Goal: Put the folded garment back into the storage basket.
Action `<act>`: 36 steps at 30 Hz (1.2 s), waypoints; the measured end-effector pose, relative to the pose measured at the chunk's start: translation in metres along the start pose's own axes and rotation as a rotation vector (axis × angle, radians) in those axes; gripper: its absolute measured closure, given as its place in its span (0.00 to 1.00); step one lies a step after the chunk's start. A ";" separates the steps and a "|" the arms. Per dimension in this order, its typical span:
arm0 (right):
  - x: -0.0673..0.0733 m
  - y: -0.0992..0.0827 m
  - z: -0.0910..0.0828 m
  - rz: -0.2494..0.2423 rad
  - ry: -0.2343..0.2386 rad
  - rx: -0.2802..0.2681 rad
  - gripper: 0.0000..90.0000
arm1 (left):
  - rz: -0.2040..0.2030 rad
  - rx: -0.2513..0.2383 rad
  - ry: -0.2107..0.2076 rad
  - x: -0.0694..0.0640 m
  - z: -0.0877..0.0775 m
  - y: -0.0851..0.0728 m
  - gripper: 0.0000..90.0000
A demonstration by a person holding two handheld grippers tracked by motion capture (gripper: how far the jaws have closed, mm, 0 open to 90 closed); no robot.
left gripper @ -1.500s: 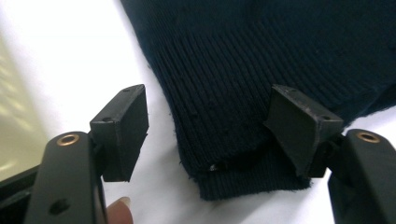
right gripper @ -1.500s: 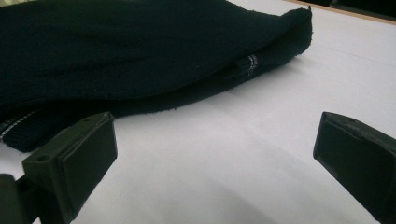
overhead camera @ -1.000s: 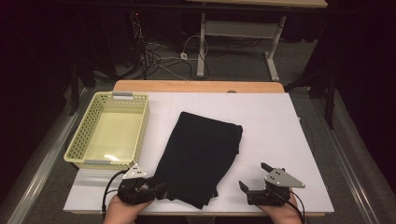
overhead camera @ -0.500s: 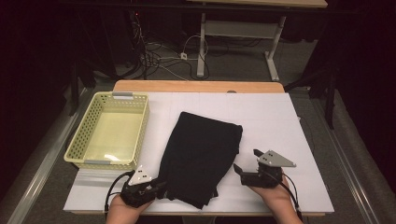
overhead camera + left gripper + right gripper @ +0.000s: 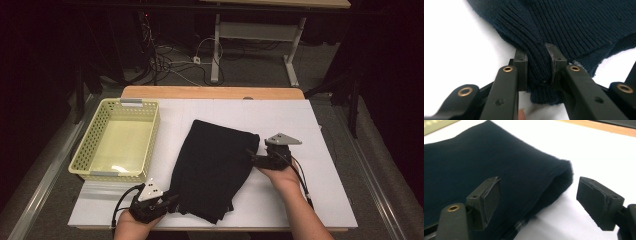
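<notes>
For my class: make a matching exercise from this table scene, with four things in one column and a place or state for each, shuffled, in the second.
Things:
1. basket
2. sweater
3. left gripper
4. right gripper

Places or states:
A. jaws apart at the sweater's right edge, closing
B. folded, dark, mid-table
C. yellow, at the table's left
D. clamped on the sweater's ribbed hem

Pairs: 1-C, 2-B, 3-D, 4-A
</notes>
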State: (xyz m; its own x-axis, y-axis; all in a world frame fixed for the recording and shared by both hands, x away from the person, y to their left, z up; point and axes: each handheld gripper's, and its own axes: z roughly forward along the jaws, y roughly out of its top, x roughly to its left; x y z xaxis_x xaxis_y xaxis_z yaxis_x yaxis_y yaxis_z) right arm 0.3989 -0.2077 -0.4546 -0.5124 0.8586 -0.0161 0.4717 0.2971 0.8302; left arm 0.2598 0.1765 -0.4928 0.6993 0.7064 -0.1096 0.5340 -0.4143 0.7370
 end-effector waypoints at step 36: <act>-0.009 0.009 0.057 0.002 0.191 0.157 0.82 | -0.037 0.000 -0.004 0.001 -0.002 0.000 0.81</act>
State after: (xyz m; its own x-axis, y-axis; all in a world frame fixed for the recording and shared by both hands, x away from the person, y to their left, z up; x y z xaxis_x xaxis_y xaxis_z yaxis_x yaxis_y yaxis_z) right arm 0.4484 -0.1888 -0.4786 -0.6305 0.7693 0.1035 0.5710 0.3694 0.7331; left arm 0.2593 0.1782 -0.4919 0.6809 0.7189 -0.1398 0.5598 -0.3878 0.7323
